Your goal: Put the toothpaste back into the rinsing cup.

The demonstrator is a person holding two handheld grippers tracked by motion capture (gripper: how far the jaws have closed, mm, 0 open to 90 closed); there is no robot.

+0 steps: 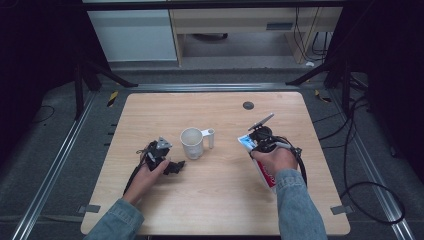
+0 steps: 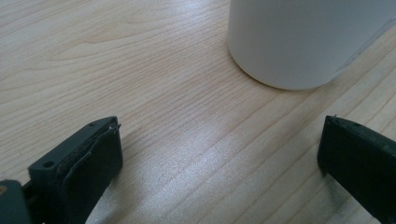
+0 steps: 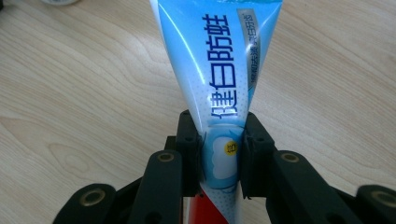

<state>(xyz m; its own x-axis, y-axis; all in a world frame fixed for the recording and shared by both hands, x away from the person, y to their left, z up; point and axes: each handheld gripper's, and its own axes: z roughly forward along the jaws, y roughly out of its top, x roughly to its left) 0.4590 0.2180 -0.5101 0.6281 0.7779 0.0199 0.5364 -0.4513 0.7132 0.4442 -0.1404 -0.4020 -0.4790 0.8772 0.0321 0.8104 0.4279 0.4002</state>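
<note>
A white mug [image 1: 192,143] stands near the middle of the wooden table [image 1: 220,200], its handle pointing right. My left gripper [image 1: 175,166] lies low just left of it, open; in the left gripper view the mug [image 2: 299,42] stands a short way beyond the open jaws of the left gripper [image 2: 219,154], with bare wood between them. My right gripper [image 1: 257,146] sits right of the mug, shut on a blue, white and red toothpaste tube [image 1: 268,179]. Seen from the right gripper [image 3: 222,151], the jaws pinch the tube [image 3: 219,70], whose wide flat end points away over the table.
A black round grommet [image 1: 248,105] sits in the table near the far edge. Cables trail off the table's right side onto the floor [image 1: 370,190]. Black stand legs and pale cabinets [image 1: 135,35] lie beyond the far edge.
</note>
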